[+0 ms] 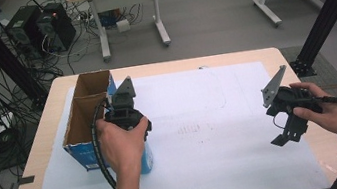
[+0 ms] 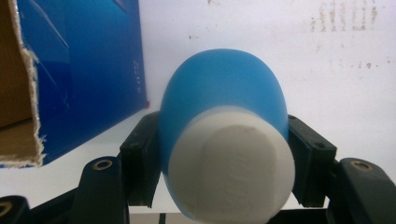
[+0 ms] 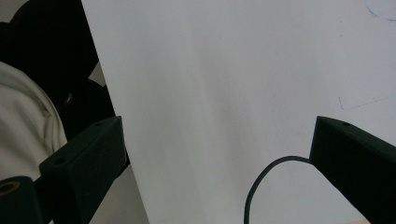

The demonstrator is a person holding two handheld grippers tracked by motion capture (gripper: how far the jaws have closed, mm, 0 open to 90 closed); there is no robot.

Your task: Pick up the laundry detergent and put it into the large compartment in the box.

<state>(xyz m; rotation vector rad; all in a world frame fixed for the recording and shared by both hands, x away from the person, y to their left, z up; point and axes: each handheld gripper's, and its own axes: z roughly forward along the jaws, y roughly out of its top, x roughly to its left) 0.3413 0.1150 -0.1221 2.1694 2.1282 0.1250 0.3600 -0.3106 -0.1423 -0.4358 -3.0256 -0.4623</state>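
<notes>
White cap nearest, blue bottle clamped in left tongs, base hidden

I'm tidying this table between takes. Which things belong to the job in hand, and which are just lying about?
In the job:
- blue bottle, white cap, clamped by the left gripper
- open cardboard box beside it

Lying about:
- right gripper, open, nothing in it
- white sheet

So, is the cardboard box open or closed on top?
Open. In the high view the cardboard box shows its brown inside, two compartments with a divider between them and no lid over them.
</notes>
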